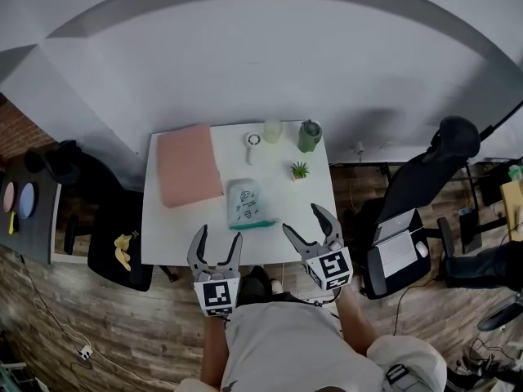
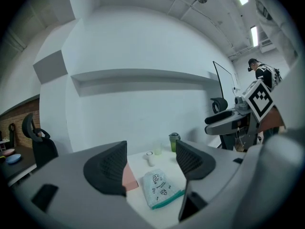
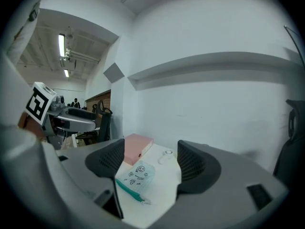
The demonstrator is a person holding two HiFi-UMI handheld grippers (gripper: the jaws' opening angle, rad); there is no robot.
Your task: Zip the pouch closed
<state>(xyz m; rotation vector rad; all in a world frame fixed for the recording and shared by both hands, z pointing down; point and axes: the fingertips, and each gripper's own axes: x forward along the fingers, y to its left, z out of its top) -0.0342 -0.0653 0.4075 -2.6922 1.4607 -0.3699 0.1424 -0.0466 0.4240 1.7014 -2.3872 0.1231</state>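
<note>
**A:** Start on the left. What are the left gripper's [image 1: 218,237] fingers [image 2: 107,173] doing?

**B:** They are spread wide and released, with nothing between the pads. The gripper hangs at the near edge of the table [image 1: 176,219] and touches nothing.

**A:** What lies past it?

**B:** A pink box [image 1: 188,164] lies flat on the left half of the table. Just right of the box is the pouch [image 1: 245,201].

**A:** How does the pouch lie?

**B:** It lies flat, ahead of both grippers and between them, apart from each. Its teal zip edge [image 1: 255,224] faces the person. I cannot tell whether the zip is run shut.

**A:** And further right?

**B:** Along the far edge stand a small white gadget [image 1: 252,141], a pale cup [image 1: 272,131] and a green bottle [image 1: 310,135]. A little plant [image 1: 300,170] sits nearer, right of the pouch.

**A:** And the right gripper [image 1: 303,220]?

**B:** It is the same as the left. Its fingers [image 3: 198,168] stand wide apart and empty, with the pads clear of everything. It is at the table's near right corner, and the pouch shows in the gap between the fingers, further off and untouched.
</note>
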